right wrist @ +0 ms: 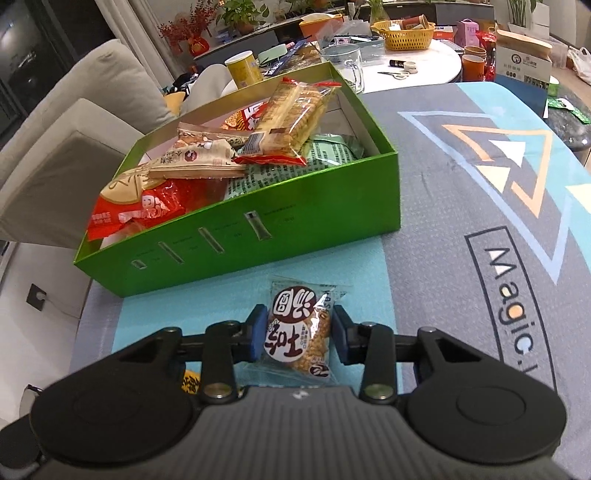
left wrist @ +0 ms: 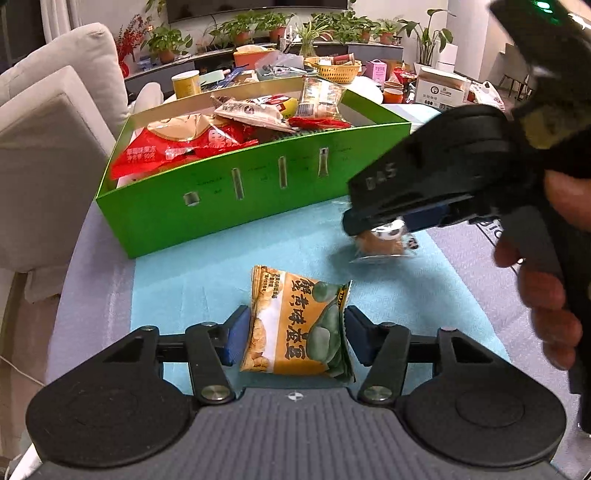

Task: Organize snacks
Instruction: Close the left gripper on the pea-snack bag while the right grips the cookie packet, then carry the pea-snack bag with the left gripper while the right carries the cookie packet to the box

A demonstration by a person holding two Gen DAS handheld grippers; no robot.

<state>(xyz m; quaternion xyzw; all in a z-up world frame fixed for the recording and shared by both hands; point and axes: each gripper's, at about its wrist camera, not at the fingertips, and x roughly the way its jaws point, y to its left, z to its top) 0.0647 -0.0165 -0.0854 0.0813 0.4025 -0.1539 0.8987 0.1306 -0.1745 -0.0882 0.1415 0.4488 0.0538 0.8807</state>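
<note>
A green box (left wrist: 258, 199) (right wrist: 258, 236) holds several snack packets. My left gripper (left wrist: 291, 338) has its blue pads against both sides of an orange pea-snack packet (left wrist: 295, 325) that rests on the light blue mat. My right gripper (right wrist: 299, 334) is shut on a small clear cracker packet (right wrist: 299, 332) with a brown and white label, held just above the mat. In the left wrist view the right gripper (left wrist: 380, 230) shows to the right of the box with the clear packet (left wrist: 384, 243) in it.
A grey and blue printed cloth (right wrist: 480, 221) covers the table. Beige sofa cushions (left wrist: 44, 147) stand to the left. Behind the box are a yellow cup (right wrist: 243, 70), a yellow basket (right wrist: 406, 35), a glass mug (right wrist: 343, 62) and potted plants.
</note>
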